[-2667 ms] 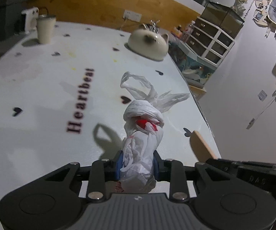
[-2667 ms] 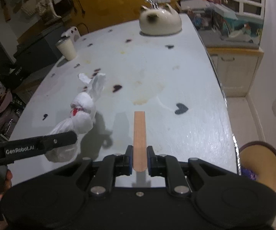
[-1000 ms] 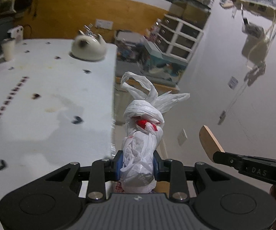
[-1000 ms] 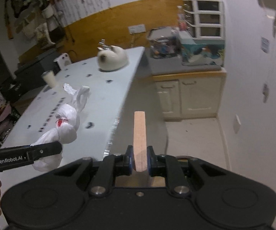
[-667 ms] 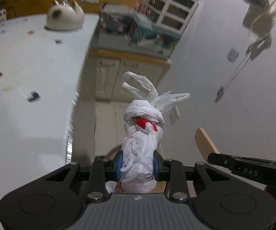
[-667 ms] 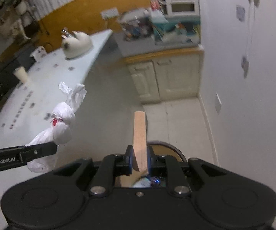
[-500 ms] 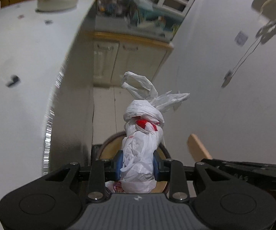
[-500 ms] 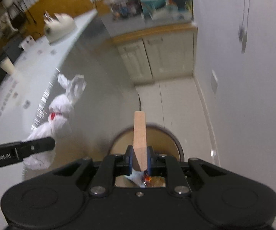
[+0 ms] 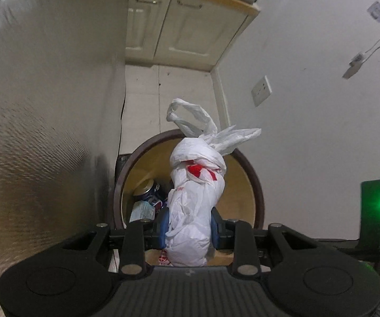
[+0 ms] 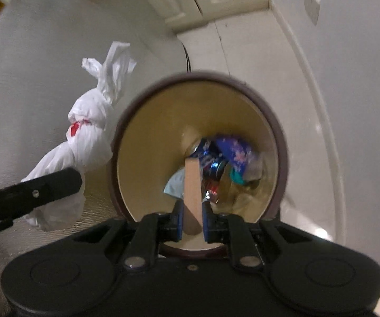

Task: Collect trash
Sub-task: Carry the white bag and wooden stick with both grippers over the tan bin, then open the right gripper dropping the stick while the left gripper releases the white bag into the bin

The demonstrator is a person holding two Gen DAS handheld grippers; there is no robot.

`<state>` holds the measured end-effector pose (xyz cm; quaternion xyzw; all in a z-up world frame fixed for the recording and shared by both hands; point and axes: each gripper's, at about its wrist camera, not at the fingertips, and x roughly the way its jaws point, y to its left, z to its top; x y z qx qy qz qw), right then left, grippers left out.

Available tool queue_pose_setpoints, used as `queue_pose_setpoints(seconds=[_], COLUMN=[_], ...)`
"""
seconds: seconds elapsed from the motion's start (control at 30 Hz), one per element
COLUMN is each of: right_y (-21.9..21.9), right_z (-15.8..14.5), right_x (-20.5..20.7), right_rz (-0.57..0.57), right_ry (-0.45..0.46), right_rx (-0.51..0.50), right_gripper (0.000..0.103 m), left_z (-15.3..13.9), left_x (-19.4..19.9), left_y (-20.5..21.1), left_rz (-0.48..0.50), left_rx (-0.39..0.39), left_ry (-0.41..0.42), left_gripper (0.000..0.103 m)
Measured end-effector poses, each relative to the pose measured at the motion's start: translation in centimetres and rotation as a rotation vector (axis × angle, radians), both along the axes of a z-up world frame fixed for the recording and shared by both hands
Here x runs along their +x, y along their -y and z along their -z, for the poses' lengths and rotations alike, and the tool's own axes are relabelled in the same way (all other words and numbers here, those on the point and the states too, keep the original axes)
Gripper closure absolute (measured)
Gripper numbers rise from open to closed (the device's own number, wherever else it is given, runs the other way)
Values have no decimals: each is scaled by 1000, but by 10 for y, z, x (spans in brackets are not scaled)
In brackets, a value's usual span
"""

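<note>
A knotted white plastic bag [image 9: 194,200] with a red mark is squeezed between the blue pads of my left gripper [image 9: 188,228], which is shut on it and points down over a round bin [image 9: 253,179]. The same bag [image 10: 84,145] shows left of the bin's dark rim [image 10: 279,132] in the right wrist view. My right gripper [image 10: 192,218] is shut on a flat wooden stick [image 10: 192,185] that points into the bin's mouth. Inside the bin lie a drink can [image 9: 147,191], wrappers [image 10: 236,153] and other litter.
A grey textured counter side [image 9: 37,105] rises at the left of the bin. A white wall with a socket [image 9: 262,91] stands at the right. Cream cabinet doors [image 9: 174,26] close the far end of the narrow tiled floor [image 9: 169,97].
Both grippers have come off the tabletop and dropped steeply toward the floor, tilting downward. The bin, small at the bottom before, now fills the middle of both views. Both grips are unchanged.
</note>
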<state>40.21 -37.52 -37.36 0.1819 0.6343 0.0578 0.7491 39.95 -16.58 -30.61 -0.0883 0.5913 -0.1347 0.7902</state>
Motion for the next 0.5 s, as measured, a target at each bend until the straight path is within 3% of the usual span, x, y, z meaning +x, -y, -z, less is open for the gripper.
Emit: queue_pose_setpoints(seconds=[0.23, 0.3, 0.43, 0.5], right_y=[-7, -7, 0, 2], right_z=[39, 42, 41, 40], right_x=[9, 9, 9, 8], right_rz=[6, 8, 18, 11], right_ry=[-55, -46, -27, -25], right_rx=[15, 31, 44, 35], right_gripper=[87, 84, 66, 64], left_z=[20, 24, 31, 34], left_x=[11, 12, 16, 16], left_y=[2, 3, 6, 7], left_rz=[0, -1, -2, 3], left_rx=[6, 6, 9, 13], left_ry=[-37, -45, -63, -70], left_gripper=[71, 71, 71, 71])
